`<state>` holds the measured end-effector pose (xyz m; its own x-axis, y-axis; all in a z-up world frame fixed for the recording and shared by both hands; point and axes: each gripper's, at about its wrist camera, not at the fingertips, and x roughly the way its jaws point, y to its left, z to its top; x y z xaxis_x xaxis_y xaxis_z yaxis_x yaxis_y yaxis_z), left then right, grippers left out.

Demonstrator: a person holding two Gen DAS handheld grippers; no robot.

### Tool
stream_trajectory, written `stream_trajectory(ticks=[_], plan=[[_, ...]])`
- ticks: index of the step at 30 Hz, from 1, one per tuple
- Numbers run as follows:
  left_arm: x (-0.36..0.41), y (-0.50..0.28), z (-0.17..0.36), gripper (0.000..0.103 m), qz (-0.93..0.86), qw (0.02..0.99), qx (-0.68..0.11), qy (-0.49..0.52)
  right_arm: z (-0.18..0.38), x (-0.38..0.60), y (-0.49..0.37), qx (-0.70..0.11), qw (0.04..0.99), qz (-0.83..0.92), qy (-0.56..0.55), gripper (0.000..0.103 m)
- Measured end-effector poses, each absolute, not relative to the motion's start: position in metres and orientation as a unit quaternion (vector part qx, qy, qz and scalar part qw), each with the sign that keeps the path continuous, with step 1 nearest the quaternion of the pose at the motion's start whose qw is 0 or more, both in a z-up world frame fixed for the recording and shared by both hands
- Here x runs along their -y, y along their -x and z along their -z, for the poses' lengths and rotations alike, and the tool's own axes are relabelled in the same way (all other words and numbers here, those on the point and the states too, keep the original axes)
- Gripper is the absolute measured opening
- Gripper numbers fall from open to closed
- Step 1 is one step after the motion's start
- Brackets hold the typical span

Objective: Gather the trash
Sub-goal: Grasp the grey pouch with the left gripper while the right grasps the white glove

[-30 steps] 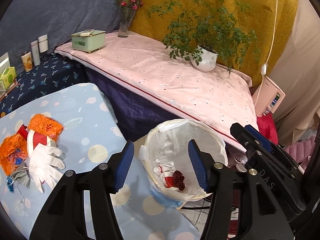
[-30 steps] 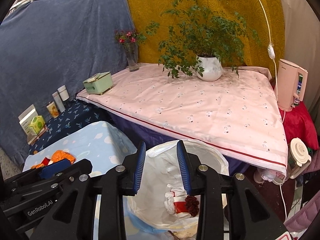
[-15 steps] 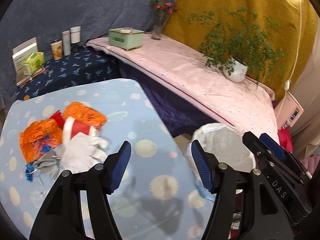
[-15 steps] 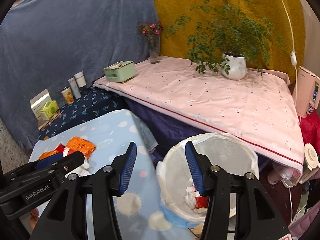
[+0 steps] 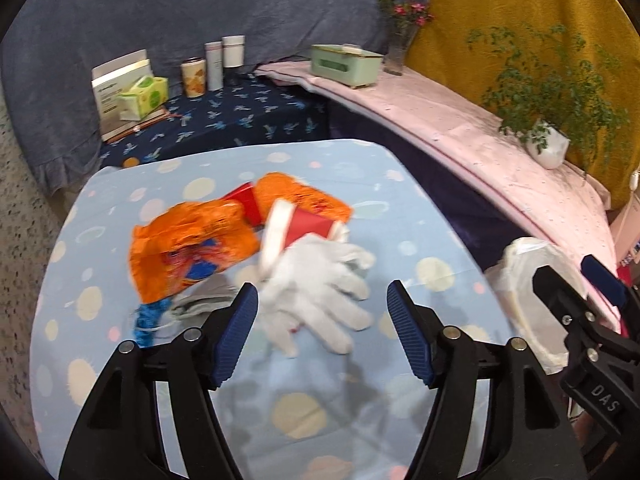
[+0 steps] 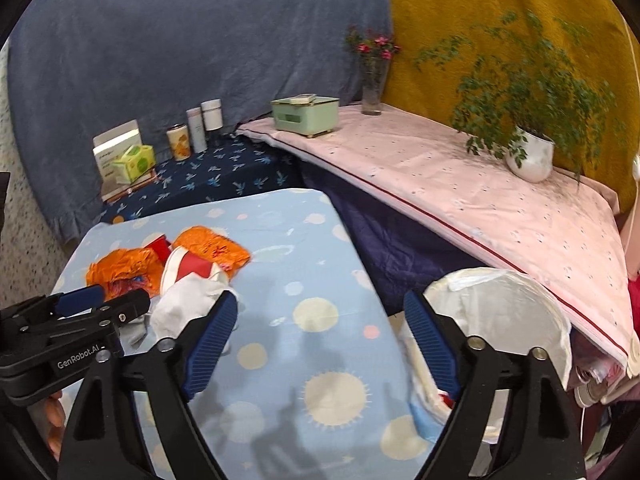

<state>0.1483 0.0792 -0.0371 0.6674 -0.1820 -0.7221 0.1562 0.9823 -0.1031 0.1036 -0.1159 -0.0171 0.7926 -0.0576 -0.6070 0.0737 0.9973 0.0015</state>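
Two grippers fill my screens above the light-blue dotted tablecloth [image 5: 420, 184], the biggest surface I can see. Off its right edge stands the bin with the white liner [image 6: 500, 312], some red and white scraps showing low inside it. My right gripper [image 6: 320, 344] hangs over bare cloth between the bin and the trash pile; its jaws have just been opening and now stand wide with nothing between them. My left gripper [image 5: 322, 328] hovers at the near edge of the pile, jaws also just opening, spread, pressing on nothing. Ahead of it lie white gloves [image 5: 320, 280], an orange wrapper [image 5: 192, 248] to their left, and a red paper cup [image 5: 296, 228] tipped on its side between them.
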Motion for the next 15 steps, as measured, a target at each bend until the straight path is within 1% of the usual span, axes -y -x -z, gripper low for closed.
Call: stream_trajectory(ticks=[3, 5, 11, 15], plan=[[-0.101, -0.149, 0.047, 0.066, 0.071, 0.914, -0.400, 0.011, 0.027, 0.097, -0.112, -0.337, 0.941, 0.017, -0.004, 0.084], [-0.117, -0.151, 0.055, 0.070, 0.057, 0.913, -0.403, 0.010, 0.035, 0.086, -0.118, -0.346, 0.938, 0.008, 0.000, 0.084], [-0.149, -0.158, 0.075, 0.078, 0.032, 0.911, -0.412, 0.004, 0.057, 0.053, -0.137, -0.370, 0.929, -0.015, 0.010, 0.084], [-0.163, -0.164, 0.091, 0.079, 0.027, 0.906, -0.422, 0.006, 0.071, 0.036, -0.150, -0.381, 0.924, -0.021, 0.010, 0.084]])
